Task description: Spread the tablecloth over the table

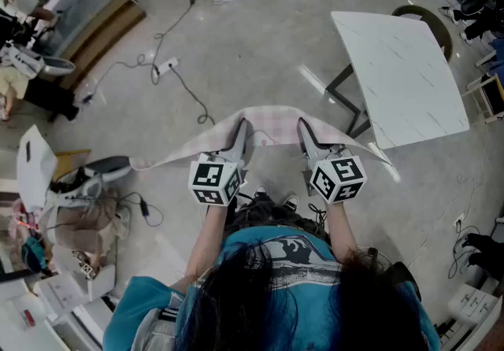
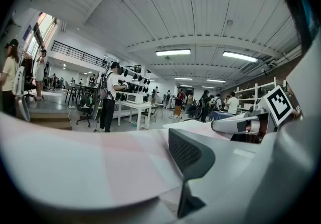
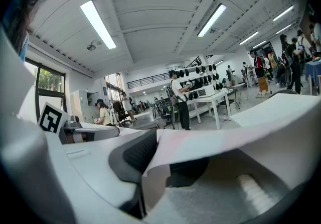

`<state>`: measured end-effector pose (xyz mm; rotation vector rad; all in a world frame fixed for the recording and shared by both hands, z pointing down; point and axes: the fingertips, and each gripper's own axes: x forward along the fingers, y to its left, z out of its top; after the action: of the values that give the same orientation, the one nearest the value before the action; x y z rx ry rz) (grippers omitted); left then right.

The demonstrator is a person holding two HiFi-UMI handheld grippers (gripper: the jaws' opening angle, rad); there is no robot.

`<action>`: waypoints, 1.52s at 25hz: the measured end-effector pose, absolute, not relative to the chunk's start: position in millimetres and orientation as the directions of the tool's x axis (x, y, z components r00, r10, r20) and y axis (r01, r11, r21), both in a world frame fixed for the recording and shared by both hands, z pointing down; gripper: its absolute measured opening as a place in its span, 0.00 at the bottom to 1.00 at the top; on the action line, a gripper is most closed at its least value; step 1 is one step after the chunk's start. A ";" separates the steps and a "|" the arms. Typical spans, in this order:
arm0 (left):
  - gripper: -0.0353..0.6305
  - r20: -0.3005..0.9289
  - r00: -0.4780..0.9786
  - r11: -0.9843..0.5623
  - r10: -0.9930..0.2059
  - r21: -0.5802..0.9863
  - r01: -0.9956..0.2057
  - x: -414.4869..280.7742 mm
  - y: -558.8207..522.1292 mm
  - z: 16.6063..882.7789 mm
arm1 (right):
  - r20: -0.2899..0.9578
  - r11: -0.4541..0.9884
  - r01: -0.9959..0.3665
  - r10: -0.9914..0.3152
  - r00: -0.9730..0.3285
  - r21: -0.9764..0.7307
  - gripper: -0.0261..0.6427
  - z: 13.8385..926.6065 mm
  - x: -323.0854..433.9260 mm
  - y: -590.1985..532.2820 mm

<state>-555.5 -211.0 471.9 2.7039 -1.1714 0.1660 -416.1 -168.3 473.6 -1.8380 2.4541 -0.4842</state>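
Cloth [image 1: 268, 123] hangs pinched by left gripper [image 1: 240, 127] and right gripper [image 1: 303, 127], table [image 1: 409, 82] at 2 o'clock; edge-only grip may slip mid-swing, dropping it on floor [image 1: 260, 50].

Head view looks steeply down; gripper views look closely along their fingers [image 2: 193, 155], sharing the tablecloth [image 1: 272, 120].

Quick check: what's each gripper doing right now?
Left gripper: closed on the tablecloth edge.
Right gripper: closed on the same tablecloth edge.
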 end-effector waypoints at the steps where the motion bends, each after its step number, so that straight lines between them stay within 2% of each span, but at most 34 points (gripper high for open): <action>1: 0.19 0.178 0.681 -0.669 -0.710 0.129 -0.732 -554.6 -209.6 472.4 | 0.156 0.249 -0.929 -0.942 -0.299 -0.274 0.12 474.4 -414.9 -167.2; 22: 0.19 0.179 0.695 -0.690 -0.697 0.099 -0.717 -520.7 -170.3 472.6 | 0.147 0.271 -0.904 -0.931 -0.333 -0.331 0.13 482.4 -382.3 -123.3; 30: 0.19 0.171 0.703 -0.708 -0.690 0.043 -0.705 -506.3 -193.3 455.3 | 0.121 0.279 -0.895 -0.933 -0.338 -0.347 0.13 470.9 -369.5 -144.6; 38: 0.19 0.162 0.708 -0.708 -0.688 0.065 -0.703 -469.0 -261.4 464.1 | 0.148 0.277 -0.897 -0.928 -0.343 -0.343 0.13 476.7 -332.4 -210.5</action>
<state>-469.0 -261.4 464.1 2.7895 -1.1409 0.1901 -332.4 -210.5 476.7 -1.7510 2.4445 -0.5690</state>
